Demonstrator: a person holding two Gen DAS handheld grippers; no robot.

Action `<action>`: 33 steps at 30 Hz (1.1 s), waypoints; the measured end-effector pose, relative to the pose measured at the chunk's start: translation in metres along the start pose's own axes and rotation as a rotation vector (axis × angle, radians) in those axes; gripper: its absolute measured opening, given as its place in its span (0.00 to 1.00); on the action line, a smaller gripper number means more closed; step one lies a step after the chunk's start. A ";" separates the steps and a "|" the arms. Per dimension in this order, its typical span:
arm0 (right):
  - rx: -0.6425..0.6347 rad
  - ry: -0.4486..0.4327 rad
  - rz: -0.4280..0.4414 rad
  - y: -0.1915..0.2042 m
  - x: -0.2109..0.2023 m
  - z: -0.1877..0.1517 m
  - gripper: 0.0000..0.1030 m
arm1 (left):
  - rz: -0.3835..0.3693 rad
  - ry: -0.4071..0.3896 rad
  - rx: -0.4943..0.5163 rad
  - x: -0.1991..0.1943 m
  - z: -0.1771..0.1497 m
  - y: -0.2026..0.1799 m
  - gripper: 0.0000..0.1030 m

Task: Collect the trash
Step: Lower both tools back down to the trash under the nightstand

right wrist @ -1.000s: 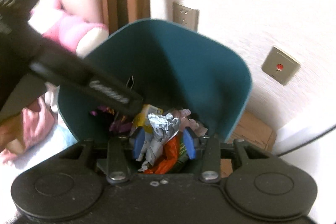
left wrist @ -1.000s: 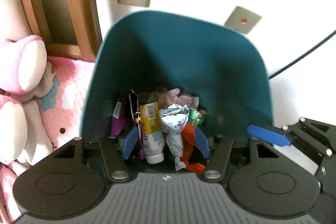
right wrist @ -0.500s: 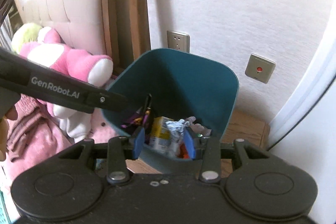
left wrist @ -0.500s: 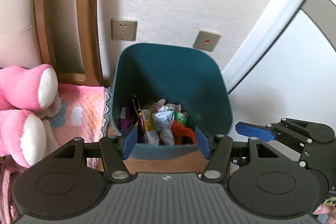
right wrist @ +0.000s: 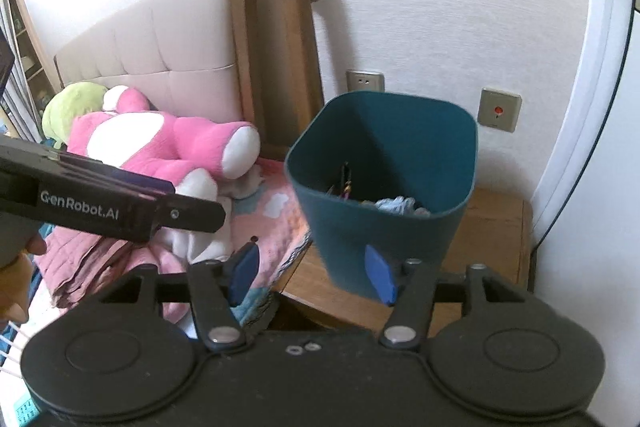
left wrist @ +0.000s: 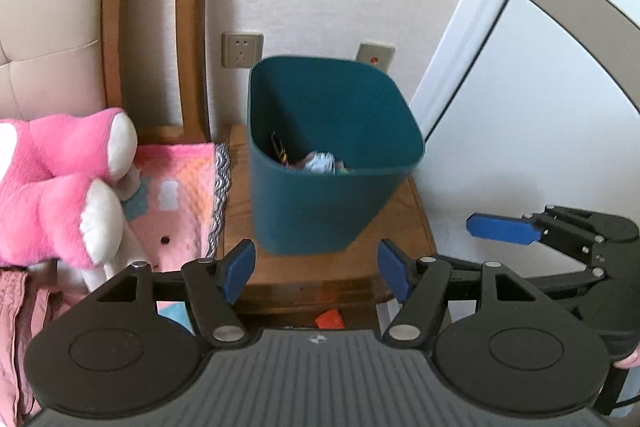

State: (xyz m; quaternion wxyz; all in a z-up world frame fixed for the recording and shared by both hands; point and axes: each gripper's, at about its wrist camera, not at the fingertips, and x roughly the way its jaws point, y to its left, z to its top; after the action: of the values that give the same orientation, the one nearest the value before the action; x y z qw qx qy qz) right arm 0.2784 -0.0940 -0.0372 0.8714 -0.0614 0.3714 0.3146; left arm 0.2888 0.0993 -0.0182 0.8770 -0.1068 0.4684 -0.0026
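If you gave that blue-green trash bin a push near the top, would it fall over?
It might. The bin stands taller than its base is wide and narrows toward the bottom, so a high push could tip it. It looks like thin plastic holding only a little trash, so it is probably light. It sits near the edge of the small wooden table, so it could slide off.

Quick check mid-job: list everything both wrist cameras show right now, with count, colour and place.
Trash bin: one, teal, on the nightstand.
Trash: several crumpled pieces, mixed colours, inside the bin.
Nightstand: one, wooden, beside the bed.
Plush toy: one, pink and white, on the bed.
Headboard: one, beige with wooden frame.
Wall socket: one, grey.
Wall switch: one, grey, red dot.
Left gripper: blue pads, empty, jaws opening.
Right gripper: blue pads, empty, jaws opening.
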 end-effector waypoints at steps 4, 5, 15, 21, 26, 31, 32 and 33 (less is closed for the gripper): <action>0.024 0.007 -0.004 0.007 -0.005 -0.022 0.63 | -0.001 0.006 0.010 -0.002 -0.022 0.001 0.72; 0.032 0.013 -0.003 0.008 -0.004 -0.027 0.64 | -0.003 0.010 0.009 -0.002 -0.028 0.002 0.72; 0.049 0.075 0.028 -0.018 0.035 -0.076 0.84 | -0.023 0.055 -0.051 0.058 -0.072 0.007 0.80; 0.056 0.143 0.038 -0.050 0.079 -0.116 0.92 | -0.023 0.139 -0.127 0.125 -0.103 0.012 0.99; 0.056 0.215 0.038 -0.076 0.121 -0.157 1.00 | -0.009 0.220 -0.166 0.192 -0.138 0.019 1.00; 0.061 0.297 0.030 -0.100 0.171 -0.199 1.00 | 0.025 0.319 -0.244 0.267 -0.185 0.033 0.99; 0.057 0.316 0.021 -0.105 0.184 -0.209 1.00 | 0.041 0.338 -0.259 0.281 -0.196 0.036 0.99; 0.052 0.330 0.019 -0.109 0.194 -0.218 1.00 | 0.054 0.360 -0.278 0.296 -0.208 0.039 0.99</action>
State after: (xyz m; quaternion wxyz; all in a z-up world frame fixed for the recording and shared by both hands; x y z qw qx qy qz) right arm 0.3128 -0.1568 -0.3401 0.7969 -0.0864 0.5179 0.2987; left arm 0.2800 0.0682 -0.3805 0.7559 -0.2119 0.6158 0.0665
